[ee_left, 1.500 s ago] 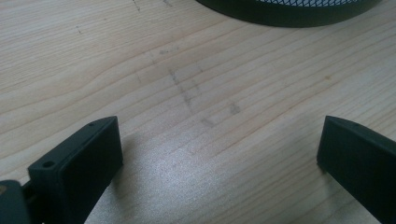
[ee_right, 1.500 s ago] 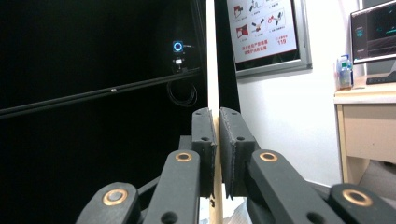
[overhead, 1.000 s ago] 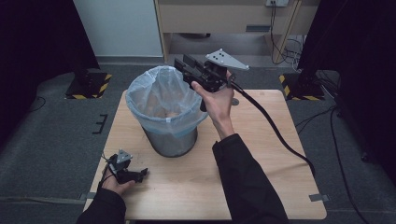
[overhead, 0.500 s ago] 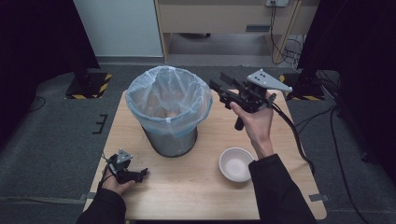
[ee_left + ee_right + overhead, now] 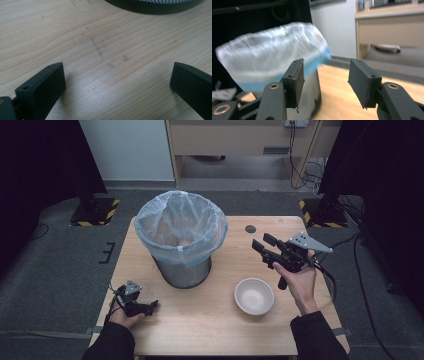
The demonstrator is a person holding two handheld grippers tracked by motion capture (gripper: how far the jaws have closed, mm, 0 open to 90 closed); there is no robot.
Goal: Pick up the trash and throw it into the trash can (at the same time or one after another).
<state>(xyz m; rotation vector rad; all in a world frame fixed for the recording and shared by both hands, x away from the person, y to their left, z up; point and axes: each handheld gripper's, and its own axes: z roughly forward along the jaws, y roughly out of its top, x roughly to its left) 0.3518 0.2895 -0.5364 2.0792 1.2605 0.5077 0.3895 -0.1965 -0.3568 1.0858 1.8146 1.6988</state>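
Note:
A mesh waste bin (image 5: 181, 240) lined with a pale blue plastic bag stands on the wooden table (image 5: 220, 320), left of centre; it also looms blurred in the right gripper view (image 5: 272, 67). A white bowl (image 5: 254, 295) sits upright to its right. My right gripper (image 5: 261, 243) hovers above the table's right side, pointing left toward the bin; its jaws have just been opening, and they stand open with nothing between them (image 5: 325, 80). My left gripper (image 5: 150, 306) rests low at the front left corner, jaws wide open over bare wood (image 5: 117, 80).
A dark round mark (image 5: 250, 228) lies on the table behind the right gripper. The bin's dark base rim (image 5: 155, 6) lies just ahead of the left gripper. A black cable (image 5: 327, 280) trails from the right gripper. Yellow-black stand feet (image 5: 95, 210) sit on the floor beyond.
My right gripper has swung from over the bin's rim to the right and down, uncovering the white bowl on the table. The left gripper stayed still.

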